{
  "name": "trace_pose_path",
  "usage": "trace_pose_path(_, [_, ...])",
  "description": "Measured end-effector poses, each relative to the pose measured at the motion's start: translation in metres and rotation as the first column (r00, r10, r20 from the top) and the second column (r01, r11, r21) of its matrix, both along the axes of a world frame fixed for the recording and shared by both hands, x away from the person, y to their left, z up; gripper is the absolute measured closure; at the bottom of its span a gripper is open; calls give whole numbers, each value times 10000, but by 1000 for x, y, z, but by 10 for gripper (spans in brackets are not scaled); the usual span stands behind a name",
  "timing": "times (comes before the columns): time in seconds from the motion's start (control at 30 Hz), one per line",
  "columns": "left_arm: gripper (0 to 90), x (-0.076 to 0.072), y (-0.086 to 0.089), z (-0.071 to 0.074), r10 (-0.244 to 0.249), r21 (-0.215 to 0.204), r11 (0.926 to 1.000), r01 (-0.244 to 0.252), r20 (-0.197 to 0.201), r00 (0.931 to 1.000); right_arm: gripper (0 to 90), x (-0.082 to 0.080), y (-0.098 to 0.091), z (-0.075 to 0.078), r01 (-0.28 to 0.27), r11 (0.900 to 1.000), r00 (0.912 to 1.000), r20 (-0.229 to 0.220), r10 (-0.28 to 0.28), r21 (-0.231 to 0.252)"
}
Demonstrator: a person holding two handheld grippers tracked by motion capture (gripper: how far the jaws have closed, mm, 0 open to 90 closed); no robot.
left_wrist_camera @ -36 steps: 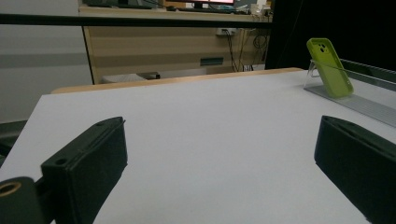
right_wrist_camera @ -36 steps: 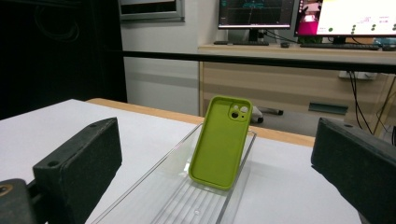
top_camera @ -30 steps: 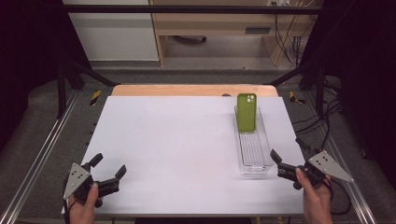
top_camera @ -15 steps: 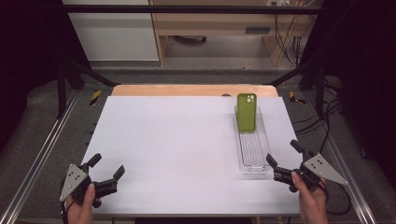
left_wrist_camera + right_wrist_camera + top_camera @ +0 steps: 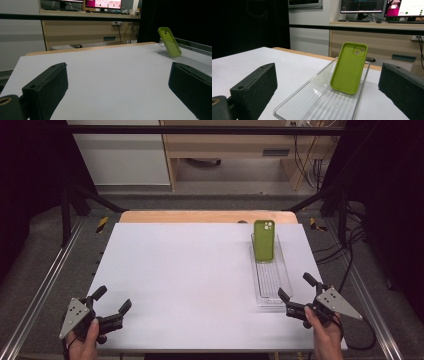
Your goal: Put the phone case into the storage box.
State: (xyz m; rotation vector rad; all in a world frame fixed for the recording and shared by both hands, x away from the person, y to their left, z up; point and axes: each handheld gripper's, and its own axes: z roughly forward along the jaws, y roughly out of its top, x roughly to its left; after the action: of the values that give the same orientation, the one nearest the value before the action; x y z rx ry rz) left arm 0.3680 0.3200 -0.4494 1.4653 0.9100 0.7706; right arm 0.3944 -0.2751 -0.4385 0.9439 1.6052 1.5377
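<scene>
Keep wide-open right gripper (image 5: pixel 295 294) level, ease forward over clear tray (image 5: pixel 285 281), pinch green phone case (image 5: pixel 263 240) by edges; left gripper (image 5: pixel 111 301) open, idle.

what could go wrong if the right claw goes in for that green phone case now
The green silicone phone case stands tilted, leaning at the far end of the clear ribbed plastic tray; a nudge from the open right claw could tip it flat. The tray is light-looking and lies loose on the white table, so a claw finger catching its near rim may slide it. The open left claw is far off, too distant to steady the tray.
</scene>
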Motion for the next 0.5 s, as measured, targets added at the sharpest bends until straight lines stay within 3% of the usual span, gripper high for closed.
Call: trace_pose_path(0.5, [20,-1,-1,0,-134,25,9999,134,162,9998,26,6,14,-11,-152,9999,9997,-183,151,-26])
